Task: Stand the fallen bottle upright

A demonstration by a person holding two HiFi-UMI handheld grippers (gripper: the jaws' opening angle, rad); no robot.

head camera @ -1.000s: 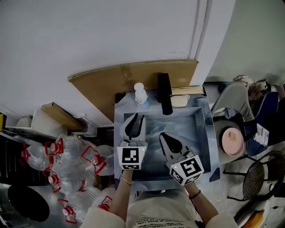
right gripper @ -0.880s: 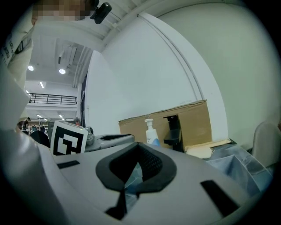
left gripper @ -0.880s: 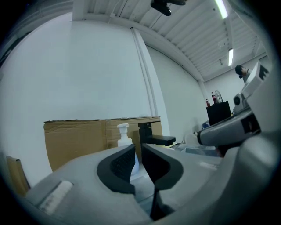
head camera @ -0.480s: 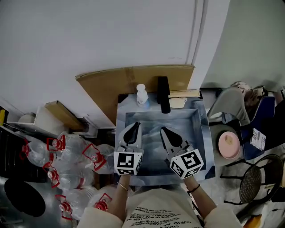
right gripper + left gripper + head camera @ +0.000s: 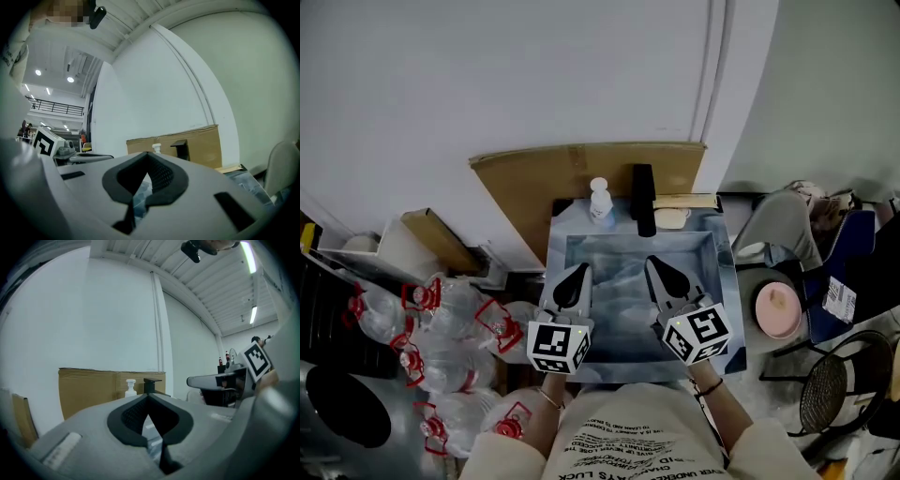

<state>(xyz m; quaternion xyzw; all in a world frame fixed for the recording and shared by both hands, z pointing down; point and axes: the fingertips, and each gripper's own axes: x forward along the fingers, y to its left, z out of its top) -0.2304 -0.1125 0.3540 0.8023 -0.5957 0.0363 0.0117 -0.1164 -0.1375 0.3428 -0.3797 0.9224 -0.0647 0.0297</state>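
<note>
Holding nothing, left hand-held gripper [image 5: 579, 270] matches right hand-held gripper [image 5: 652, 263]: closed.

A cardboard sheet [image 5: 581, 173] leans against the wall [image 5: 487, 75]; clear jugs [image 5: 450, 323] with red handles pile left of the table [image 5: 623, 272].

1. Lettering on shirt [image 5: 630, 457]: too small to read.
2. Print on white tag [image 5: 839, 302]: illegible.
3. On left gripper [image 5: 577, 272] and right gripper [image 5: 652, 264]: coded square markers [image 5: 555, 345] only, no characters.
</note>
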